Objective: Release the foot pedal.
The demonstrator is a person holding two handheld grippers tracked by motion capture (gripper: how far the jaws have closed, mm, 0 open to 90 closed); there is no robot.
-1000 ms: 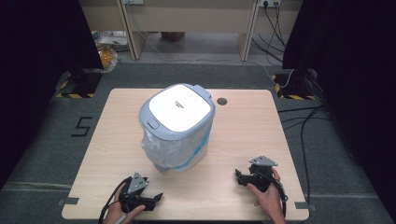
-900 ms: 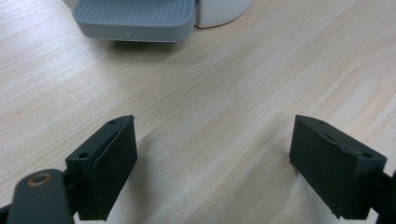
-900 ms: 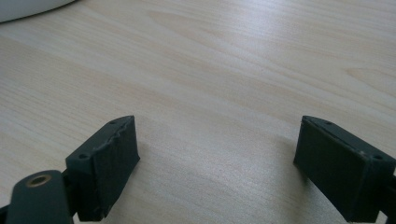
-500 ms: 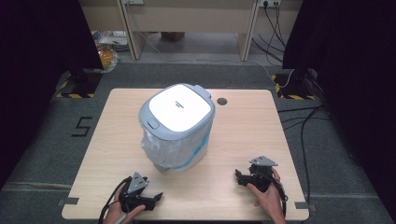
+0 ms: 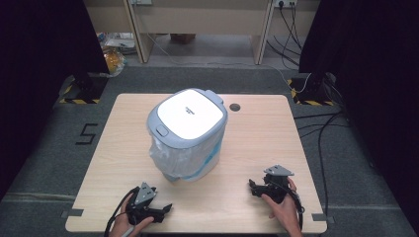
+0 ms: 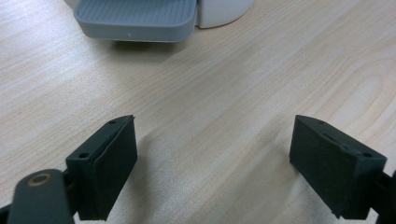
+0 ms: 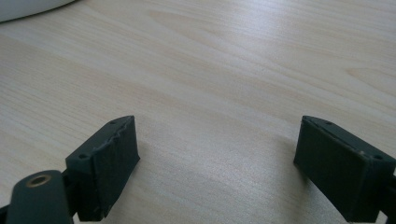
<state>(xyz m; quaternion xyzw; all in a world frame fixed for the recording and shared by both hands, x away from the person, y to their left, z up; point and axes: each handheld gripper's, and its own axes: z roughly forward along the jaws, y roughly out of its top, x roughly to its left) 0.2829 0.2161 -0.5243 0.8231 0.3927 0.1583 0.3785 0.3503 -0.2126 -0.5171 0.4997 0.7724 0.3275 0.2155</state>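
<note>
Two tongs rest low on the desk (image 5: 257, 143) near its front edge, left tongs (image 5: 167, 209) and right tongs (image 5: 252, 186) both spread wide, nothing between them; lidded bin (image 5: 188, 133) with plastic liner stands mid-desk, well apart from both, grey pedal (image 6: 135, 18) facing left tongs

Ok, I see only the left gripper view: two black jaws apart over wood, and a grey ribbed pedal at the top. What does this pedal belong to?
Observer: To a pedal bin with a white lid, standing at the middle of the table.
Operator: Is the lid open?
Observer: No, it lies shut; a clear bag liner hangs out below the lid's rim.
Operator: And where is the right gripper?
Observer: The right gripper rests near the table's front edge, to the right of the bin, jaws open with nothing between them.
</note>
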